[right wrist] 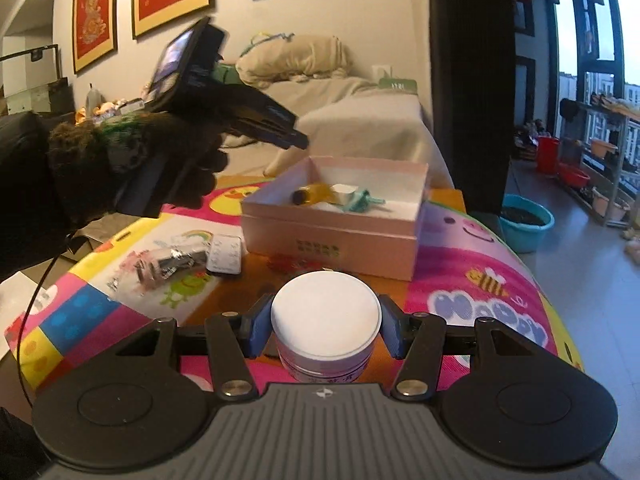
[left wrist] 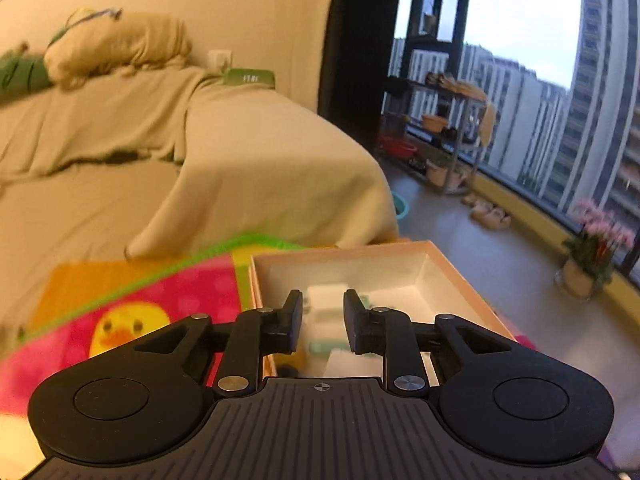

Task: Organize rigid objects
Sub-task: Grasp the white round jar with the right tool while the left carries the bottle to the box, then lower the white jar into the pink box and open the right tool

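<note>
Right gripper (right wrist: 325, 330): blue pads clamped on both sides of a white-lidded jar (right wrist: 325, 316), held over the colourful mat (right wrist: 480, 248), just in front of the pink box (right wrist: 332, 236). Left gripper (left wrist: 322, 318): jaws apart, nothing between them, hovering above the box interior. In the box: yellow bottle (right wrist: 310, 194), teal item (right wrist: 360, 202). Blister pack (right wrist: 225, 254) on the mat, left of the box.

Matt pink cardboard box (right wrist: 332, 236); smooth white plastic jar lid (right wrist: 325, 314); glossy mat (right wrist: 472, 280).
</note>
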Available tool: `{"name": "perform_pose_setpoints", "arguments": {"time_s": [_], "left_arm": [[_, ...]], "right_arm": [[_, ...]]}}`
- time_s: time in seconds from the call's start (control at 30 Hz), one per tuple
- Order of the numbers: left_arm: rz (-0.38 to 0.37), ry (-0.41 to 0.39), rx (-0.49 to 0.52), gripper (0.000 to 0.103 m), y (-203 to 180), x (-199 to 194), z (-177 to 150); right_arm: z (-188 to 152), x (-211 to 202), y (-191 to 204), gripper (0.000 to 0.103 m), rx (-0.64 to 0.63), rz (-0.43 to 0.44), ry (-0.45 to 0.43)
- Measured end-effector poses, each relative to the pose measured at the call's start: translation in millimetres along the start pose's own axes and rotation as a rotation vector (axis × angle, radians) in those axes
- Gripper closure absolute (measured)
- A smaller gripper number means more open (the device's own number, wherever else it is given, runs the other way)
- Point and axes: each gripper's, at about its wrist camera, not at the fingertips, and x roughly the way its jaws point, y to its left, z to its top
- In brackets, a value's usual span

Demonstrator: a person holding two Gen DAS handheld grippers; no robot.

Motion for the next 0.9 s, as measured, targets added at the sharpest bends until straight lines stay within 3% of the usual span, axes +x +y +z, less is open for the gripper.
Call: {"name": "perform_pose_setpoints", "arguments": {"time_s": [0.2,0.4,0.53,0.7,0.8,0.9], "left_arm": [[-0.074,-0.026,-0.065,0.077,18,-58,-54],[-0.229,0.060,-0.056,0.077,12,-97,-114],[-0.266,0.092,0.009,0.077,9,-102,-150],[-0.281,0.087,0.046,0.077,10,-98,-170],[-0.294,0.058,0.039,0.077,11,-101,-170],[-0.291,0.061,0.000,0.077,17,-100,-170]], "right_arm": [[15,18,-16,0.049,0.032,0.001,0.037],[77,64,-37,0.049,0.091,0.001,0.046],[119,119,-44,0.049,0.109,-0.032,0.099],[153,199,-33,0.049,0.060,-0.140,0.209],[159,242,-34,0.049,0.095,-0.189,0.324],[158,273,-31,0.049,0.073,-0.237,0.370]]}}
